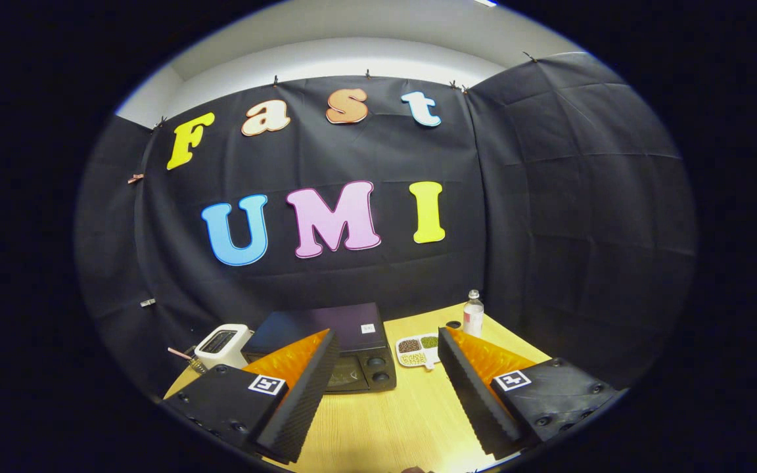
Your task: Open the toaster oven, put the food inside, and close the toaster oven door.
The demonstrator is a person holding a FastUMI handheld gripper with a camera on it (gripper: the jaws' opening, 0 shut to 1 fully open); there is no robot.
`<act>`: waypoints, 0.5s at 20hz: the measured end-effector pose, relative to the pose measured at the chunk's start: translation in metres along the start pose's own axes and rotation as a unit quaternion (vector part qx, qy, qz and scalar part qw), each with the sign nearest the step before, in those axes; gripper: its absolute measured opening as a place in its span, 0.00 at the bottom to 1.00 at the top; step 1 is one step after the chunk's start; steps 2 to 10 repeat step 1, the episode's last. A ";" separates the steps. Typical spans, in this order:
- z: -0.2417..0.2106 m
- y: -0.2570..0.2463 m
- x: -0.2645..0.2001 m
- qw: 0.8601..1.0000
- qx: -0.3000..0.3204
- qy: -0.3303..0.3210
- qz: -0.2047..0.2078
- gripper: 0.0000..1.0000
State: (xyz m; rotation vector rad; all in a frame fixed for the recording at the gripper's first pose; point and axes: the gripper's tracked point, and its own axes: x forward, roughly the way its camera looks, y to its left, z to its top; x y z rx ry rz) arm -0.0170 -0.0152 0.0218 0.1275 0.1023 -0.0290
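**Toaster oven on the counter, door closed, seen past the spread fingers**

Toaster oven (345, 341) sits in the lower centre of the frame, on a pale wooden counter (391, 420), with its back toward the black cloth wall. We see its dark top with a small white sticker, and below it the front face, where the glass door appears closed and two round knobs sit at the right end of the panel. The left finger of the hand-held gripper (385, 387) covers part of the door.

We note the hand-held gripper in the lower part of the frame with its two fingers standing well apart and nothing between them except bare counter. The toaster oven lies just beyond the left finger; the fingers do not touch it.

To the right of the oven, between it and the right finger, we find a small white divided dish of food (418, 351); its compartments hold brown, green and pale yellowish contents, too small for us to identify. Beyond the dish, toward the far right corner of the counter, stands an upright clear bottle (473, 314) with a white cap, and a small dark round object lies just left of its base.

To the left of the oven, at the counter's left edge, we see a white slot toaster (223, 345).
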 end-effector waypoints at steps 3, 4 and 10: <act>0.000 0.001 0.000 1.000 -0.004 0.001 0.002 0.99; 0.000 0.001 0.000 1.000 -0.004 0.001 0.002 0.99; 0.000 0.001 0.000 1.000 -0.004 0.001 0.002 0.99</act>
